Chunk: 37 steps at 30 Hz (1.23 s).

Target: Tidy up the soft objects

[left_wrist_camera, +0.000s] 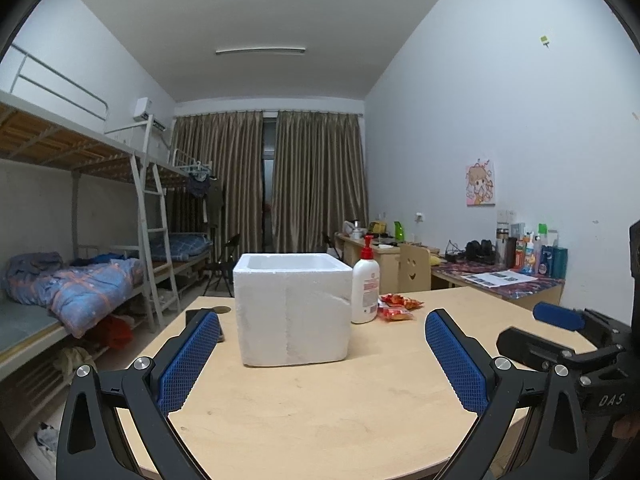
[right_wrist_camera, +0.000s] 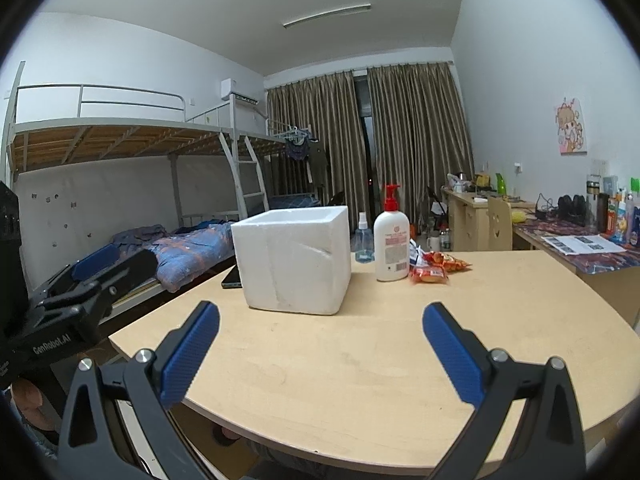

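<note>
Both views are taken from low over the near edge of the surface point(left_wrist_camera: 320, 420), looking forward along the open fingers toward the curtains point(left_wrist_camera: 272, 176). The left view is aimed squarely at the foam box point(left_wrist_camera: 292, 312), which is seen close. The right view is set to its right and turned leftward. The box point(right_wrist_camera: 294, 258), bottle point(right_wrist_camera: 391, 246), snack packets point(right_wrist_camera: 434, 268) and each opposite tool point(left_wrist_camera: 560, 316) point(right_wrist_camera: 96, 258) are shared.

Counts on the wooden table point(right_wrist_camera: 360, 360)

We count one white foam box point(right_wrist_camera: 294, 258), one white pump bottle point(right_wrist_camera: 391, 246), one clear blue spray bottle point(right_wrist_camera: 363, 242), two red snack packets point(right_wrist_camera: 430, 274) point(right_wrist_camera: 446, 261), one dark phone point(right_wrist_camera: 232, 278), and two grippers point(left_wrist_camera: 322, 334) point(right_wrist_camera: 320, 326).
</note>
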Motion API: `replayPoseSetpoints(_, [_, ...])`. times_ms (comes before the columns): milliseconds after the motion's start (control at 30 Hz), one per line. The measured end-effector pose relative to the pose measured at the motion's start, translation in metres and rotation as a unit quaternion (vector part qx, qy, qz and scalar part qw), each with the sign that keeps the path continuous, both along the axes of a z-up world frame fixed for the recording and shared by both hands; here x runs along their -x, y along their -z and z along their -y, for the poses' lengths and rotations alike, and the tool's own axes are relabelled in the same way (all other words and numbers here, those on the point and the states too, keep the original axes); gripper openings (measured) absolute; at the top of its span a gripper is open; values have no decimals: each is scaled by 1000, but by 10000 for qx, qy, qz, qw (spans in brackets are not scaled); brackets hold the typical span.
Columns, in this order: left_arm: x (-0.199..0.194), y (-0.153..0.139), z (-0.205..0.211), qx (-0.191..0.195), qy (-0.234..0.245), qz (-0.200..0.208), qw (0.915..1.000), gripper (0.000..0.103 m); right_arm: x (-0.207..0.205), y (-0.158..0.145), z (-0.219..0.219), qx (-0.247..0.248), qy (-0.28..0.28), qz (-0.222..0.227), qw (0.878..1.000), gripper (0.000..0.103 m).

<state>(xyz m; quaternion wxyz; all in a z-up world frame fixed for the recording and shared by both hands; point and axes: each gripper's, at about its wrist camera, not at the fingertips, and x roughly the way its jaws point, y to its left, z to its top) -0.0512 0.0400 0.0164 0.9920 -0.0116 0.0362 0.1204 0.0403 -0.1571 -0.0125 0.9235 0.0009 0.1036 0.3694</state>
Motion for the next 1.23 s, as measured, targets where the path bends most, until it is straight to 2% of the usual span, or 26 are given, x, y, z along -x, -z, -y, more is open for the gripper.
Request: replayPoseSetpoints(1233, [-1, 4, 1, -39, 123, -63, 9999, 103, -3, 1, 0, 81, 65, -67, 9999, 103])
